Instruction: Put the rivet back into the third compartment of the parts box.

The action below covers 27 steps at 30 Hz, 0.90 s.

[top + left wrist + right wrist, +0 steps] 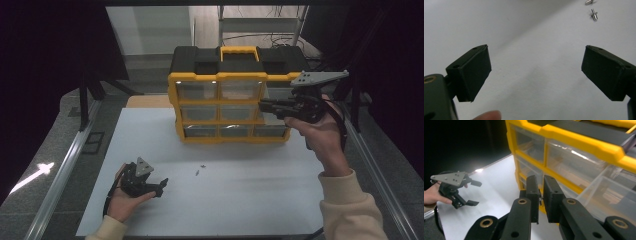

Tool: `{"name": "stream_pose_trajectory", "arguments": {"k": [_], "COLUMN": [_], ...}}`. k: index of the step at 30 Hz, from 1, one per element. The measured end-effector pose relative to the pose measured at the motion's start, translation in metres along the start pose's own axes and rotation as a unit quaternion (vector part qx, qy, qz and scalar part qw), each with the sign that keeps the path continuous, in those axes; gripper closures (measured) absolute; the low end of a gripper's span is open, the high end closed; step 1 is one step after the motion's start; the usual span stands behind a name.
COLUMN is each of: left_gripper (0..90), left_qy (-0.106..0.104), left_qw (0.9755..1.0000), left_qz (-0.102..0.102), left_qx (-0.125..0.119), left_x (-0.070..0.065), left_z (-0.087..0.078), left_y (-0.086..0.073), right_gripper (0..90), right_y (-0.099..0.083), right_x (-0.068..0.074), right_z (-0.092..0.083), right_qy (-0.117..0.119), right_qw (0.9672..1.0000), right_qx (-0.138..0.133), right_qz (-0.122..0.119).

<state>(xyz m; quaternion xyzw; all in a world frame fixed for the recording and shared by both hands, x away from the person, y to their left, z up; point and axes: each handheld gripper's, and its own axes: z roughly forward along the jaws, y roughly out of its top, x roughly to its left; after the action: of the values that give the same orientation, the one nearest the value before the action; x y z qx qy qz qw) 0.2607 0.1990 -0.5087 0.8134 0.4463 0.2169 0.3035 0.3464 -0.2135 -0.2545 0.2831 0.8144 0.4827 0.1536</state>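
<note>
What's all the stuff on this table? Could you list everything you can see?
Drawer cabinet: one, yellow frame, black top, clear drawers, far middle of table; one right-hand drawer pulled out.
Small metal pins: two loose, silvery, on the table in front of the cabinet.
Pin: one, tiny, silvery, pinched in the right gripper.
Table: one, white.
Left gripper: one, black, near left, fingers open, empty.
Right gripper: one, black, raised by the cabinet's right side, fingers shut on the pin.
</note>
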Motion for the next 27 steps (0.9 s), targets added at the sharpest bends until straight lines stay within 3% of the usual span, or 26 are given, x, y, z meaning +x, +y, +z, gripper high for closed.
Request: {"name": "stream_pose_trajectory", "arguments": {"k": [9, 18, 27], "left_gripper": [9.7, 9.7, 9.7], "left_qy": [0.001, 0.002, 0.001], "left_qw": [1.0, 1.0, 1.0], "left_qz": [-0.003, -0.004, -0.003], "left_qx": [-0.002, -0.003, -0.002], "left_x": [0.001, 0.001, 0.002], "left_z": [-0.001, 0.0, 0.0], "left_y": [0.0, 0.0, 0.0], "right_gripper": [82.5, 82.5, 81.9], "right_y": [0.004, -0.001, -0.005], "right_x": [-0.013, -0.042, -0.046], "right_z": [-0.01, -0.013, -0.009], "right_qy": [-0.021, -0.077, -0.091], "right_qw": [0.9997, 0.9964, 0.9951], "right_qx": [-0.01, 0.0, 0.005], "right_qz": [0.011, 0.035, 0.038]}}
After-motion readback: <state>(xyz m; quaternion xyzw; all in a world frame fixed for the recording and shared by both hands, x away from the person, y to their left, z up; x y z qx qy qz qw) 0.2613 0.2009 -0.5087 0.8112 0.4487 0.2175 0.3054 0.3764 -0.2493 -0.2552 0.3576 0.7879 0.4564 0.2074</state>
